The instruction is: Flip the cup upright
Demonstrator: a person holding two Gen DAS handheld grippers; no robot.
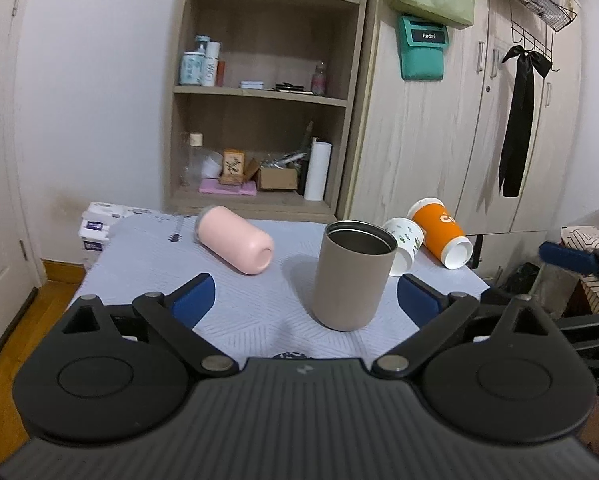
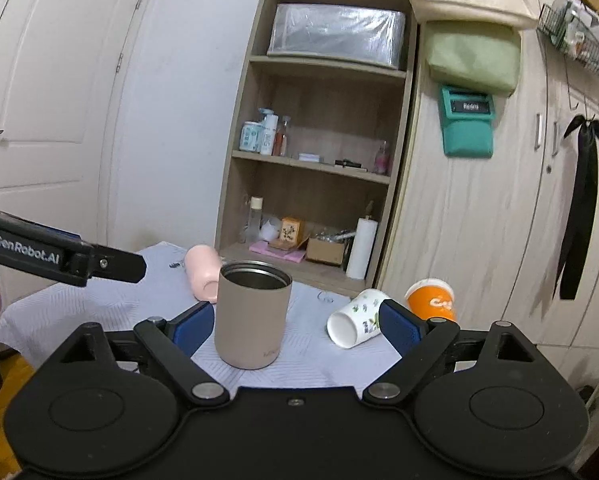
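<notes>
Taupe cup (image 1: 354, 276) stands upright between both wide-spread claws, untouched.

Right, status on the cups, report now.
Both hand-held grippers open, left and right, holding nothing. Tan cup upright on the table. Pink cup, floral cup and orange cup lie on their sides.

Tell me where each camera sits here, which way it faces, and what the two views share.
Left wrist: on the left gripper, looking forward over the table at the upright beige cup; its open blue-padded fingers show, the right gripper at the right edge.
Right wrist: on the right gripper, facing the same cup; the left gripper enters from the left.
Shared: beige cup, pink cup, floral cup, orange cup, shelf.
</notes>
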